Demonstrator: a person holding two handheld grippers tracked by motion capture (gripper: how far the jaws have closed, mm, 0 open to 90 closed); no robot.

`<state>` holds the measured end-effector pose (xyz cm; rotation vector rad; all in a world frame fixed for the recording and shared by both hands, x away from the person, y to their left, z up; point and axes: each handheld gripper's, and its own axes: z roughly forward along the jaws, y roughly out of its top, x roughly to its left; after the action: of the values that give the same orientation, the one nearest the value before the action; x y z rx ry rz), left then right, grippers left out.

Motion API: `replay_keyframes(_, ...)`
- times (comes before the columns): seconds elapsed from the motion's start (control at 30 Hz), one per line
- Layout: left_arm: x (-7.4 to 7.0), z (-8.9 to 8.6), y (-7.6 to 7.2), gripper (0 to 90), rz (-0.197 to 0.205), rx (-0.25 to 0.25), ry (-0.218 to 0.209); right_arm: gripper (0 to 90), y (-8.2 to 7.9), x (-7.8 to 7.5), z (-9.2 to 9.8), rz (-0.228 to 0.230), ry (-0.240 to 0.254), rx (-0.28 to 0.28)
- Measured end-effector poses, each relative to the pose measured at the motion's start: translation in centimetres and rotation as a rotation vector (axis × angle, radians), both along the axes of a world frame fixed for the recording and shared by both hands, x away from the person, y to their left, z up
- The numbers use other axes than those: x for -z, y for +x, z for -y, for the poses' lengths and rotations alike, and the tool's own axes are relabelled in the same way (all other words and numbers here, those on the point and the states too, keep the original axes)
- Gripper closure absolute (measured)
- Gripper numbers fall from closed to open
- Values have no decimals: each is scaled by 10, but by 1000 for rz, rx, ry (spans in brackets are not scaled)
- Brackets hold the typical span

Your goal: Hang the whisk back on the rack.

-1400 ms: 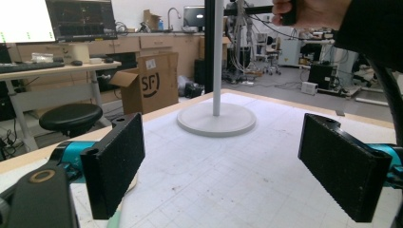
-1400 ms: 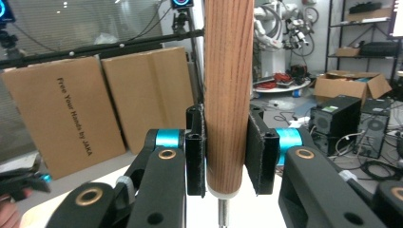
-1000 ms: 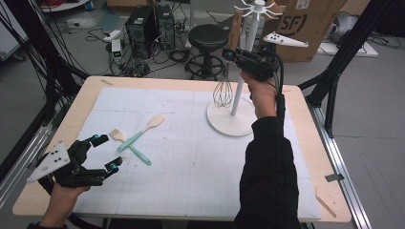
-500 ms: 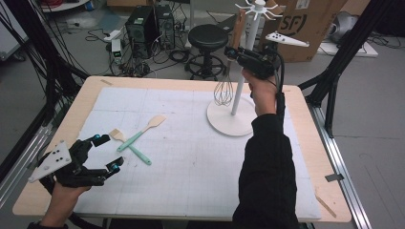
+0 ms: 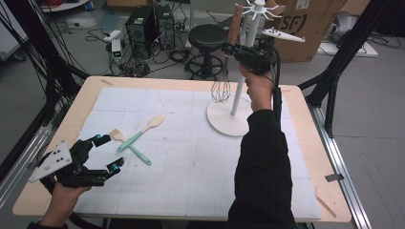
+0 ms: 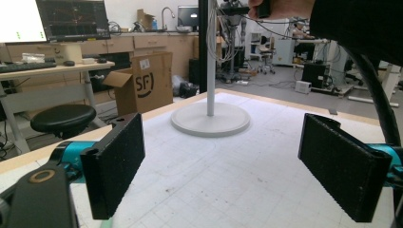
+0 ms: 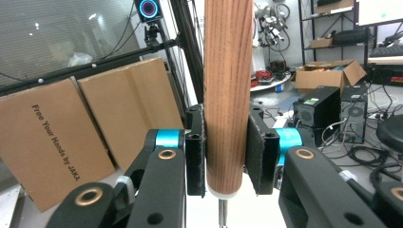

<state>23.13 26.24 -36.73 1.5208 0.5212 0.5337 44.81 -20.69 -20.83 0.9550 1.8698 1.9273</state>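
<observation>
A whisk (image 5: 221, 88) with a wooden handle (image 7: 227, 95) hangs upright beside the white stand's pole (image 5: 239, 71). My right gripper (image 5: 230, 47) is raised at the back right and shut on that handle, its pads (image 7: 196, 151) pressing both sides. The wire head dangles above the stand's round base (image 5: 224, 119). Two spatulas with teal handles (image 5: 136, 138) lie crossed on the white mat. My left gripper (image 5: 109, 152) rests low at the front left, open, jaws wide apart (image 6: 223, 175) with nothing between them, just left of the spatulas.
The stand (image 6: 210, 118) carries hook arms at its top (image 5: 258, 9), one bearing a white utensil (image 5: 282, 34). A black stool (image 5: 207, 36), computer towers and cables sit beyond the table's far edge. A cardboard box (image 5: 305, 24) stands at the back right.
</observation>
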Motion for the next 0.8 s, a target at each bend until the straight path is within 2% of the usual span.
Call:
replay_keyframes(0.4, 0, 2, 2, 163, -3, -1, 4, 720, -9, 4, 8, -2, -68, 36)
replay_keyframes(0.5, 1, 1, 2, 163, -10, -6, -7, 709, -12, 5, 10, 30, -90, 29)
replay_keyframes(0.53, 1, 1, 2, 163, -11, -5, -7, 675, -14, 5, 11, 39, -103, 29)
replay_keyframes(0.63, 0, -1, 2, 163, -11, -8, -4, 472, -18, 4, 9, 60, -136, 40)
replay_keyframes(0.73, 1, -3, 2, 163, -14, -15, -13, 340, -23, 0, 8, 83, -156, 64)
replay_keyframes(0.8, 1, -4, 1, 163, -13, -17, -13, 293, -27, -1, 8, 87, -179, 87)
